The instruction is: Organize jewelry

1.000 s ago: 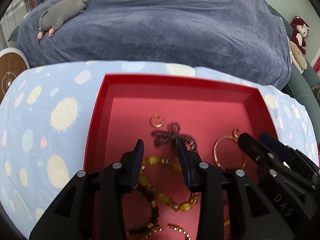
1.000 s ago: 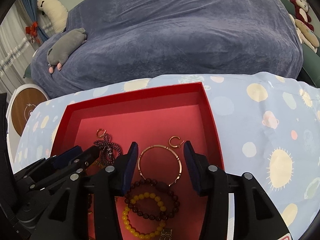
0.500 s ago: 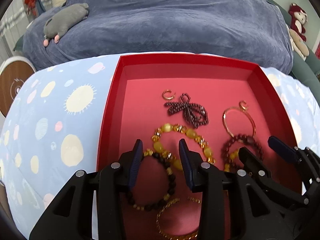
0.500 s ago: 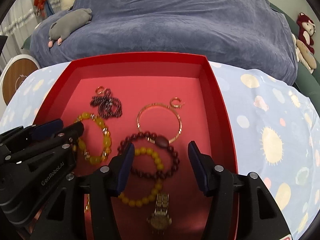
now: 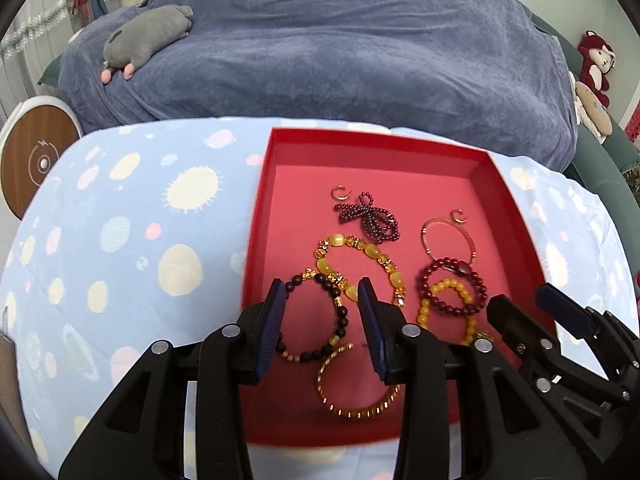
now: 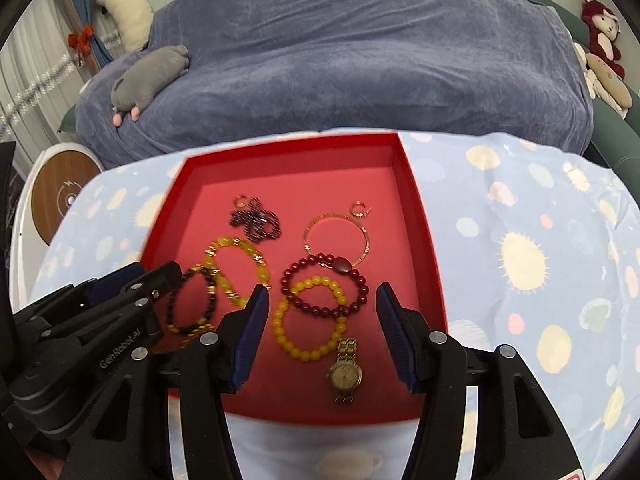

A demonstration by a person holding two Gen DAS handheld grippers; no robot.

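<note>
- Both grippers hang over the near part of the red tray point(image 5: 256, 216), jaws parted, gripping nothing.
- Left gripper point(image 5: 322, 300): its jaws stand a little apart above the tray floor, framing the black bead bracelet point(image 5: 340, 316) without pressing it.
- Right gripper point(image 6: 320, 304): its jaws have just been opening; the yellow bead bracelet point(image 6: 308, 320) and the dark red bead bracelet point(image 6: 324, 288) lie on the tray floor between them, untouched.
- Those two bracelets overlap, right of the tray's middle.
- Just nearer than them, by the tray's near wall, lies a gold wristwatch point(image 6: 345, 374).
- Left of the tray's middle, the amber bead bracelet point(image 5: 360, 268) overlaps the black one; a gold chain bangle point(image 5: 352, 388) lies nearer the near wall.
- Farther in, a thin rose-gold bangle point(image 6: 338, 240) sits right of the middle, with a small gold hoop point(image 6: 359, 211) at its far edge, possibly touching.
- A dark purple beaded knot point(image 5: 368, 218) lies left of the bangle, with another small hoop point(image 5: 341, 193) beside it.
- The tray rests on a pale blue spotted cloth point(image 5: 132, 240); beyond its far wall is a blue-grey blanket point(image 5: 340, 52) with a grey plush toy point(image 5: 148, 36) on it.
</note>
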